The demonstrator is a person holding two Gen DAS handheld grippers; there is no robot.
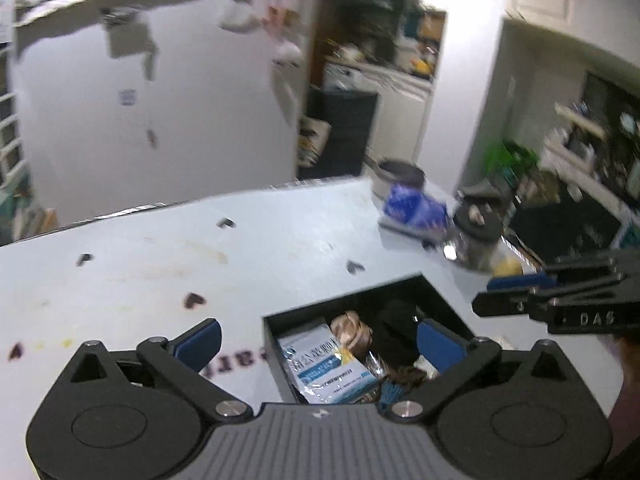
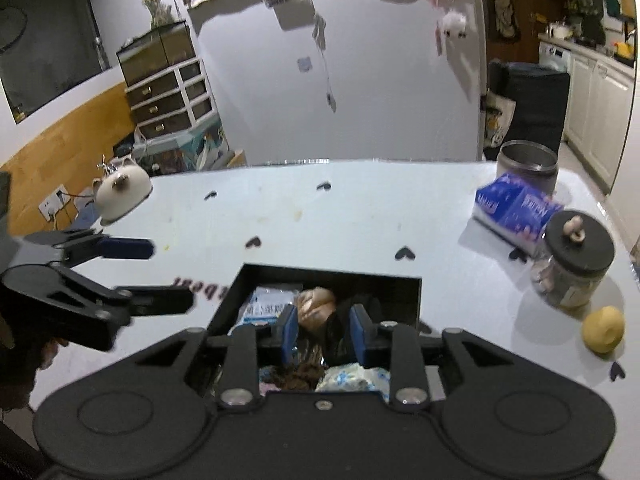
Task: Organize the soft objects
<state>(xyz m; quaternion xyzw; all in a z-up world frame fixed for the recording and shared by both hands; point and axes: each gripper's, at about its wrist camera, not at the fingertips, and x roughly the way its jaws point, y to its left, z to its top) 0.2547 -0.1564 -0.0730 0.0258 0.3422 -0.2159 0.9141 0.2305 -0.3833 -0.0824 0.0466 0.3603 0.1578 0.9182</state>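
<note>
Just below and ahead of both tongs, a black box [image 2: 328,276] sunk in the white table [image 1: 160,272] holds soft packets [image 1: 328,368] and a brown bun-like thing [image 2: 316,304]. The left gripper [image 1: 316,340] gapes wide, empty. The right gripper [image 2: 324,332] stands narrowly parted; whether it grips anything is unclear. Farther right: blue tissue pack [image 2: 516,208], lidded jar [image 2: 572,264].

We see our two handheld grippers: the left gripper [image 1: 318,344] and right gripper [image 2: 324,330], black linkage arms with silver screws, round black housings, blue pads [image 2: 289,330] on the fingers, a ribbed grey plate on the left, white letters "DAS" on the right.
</note>
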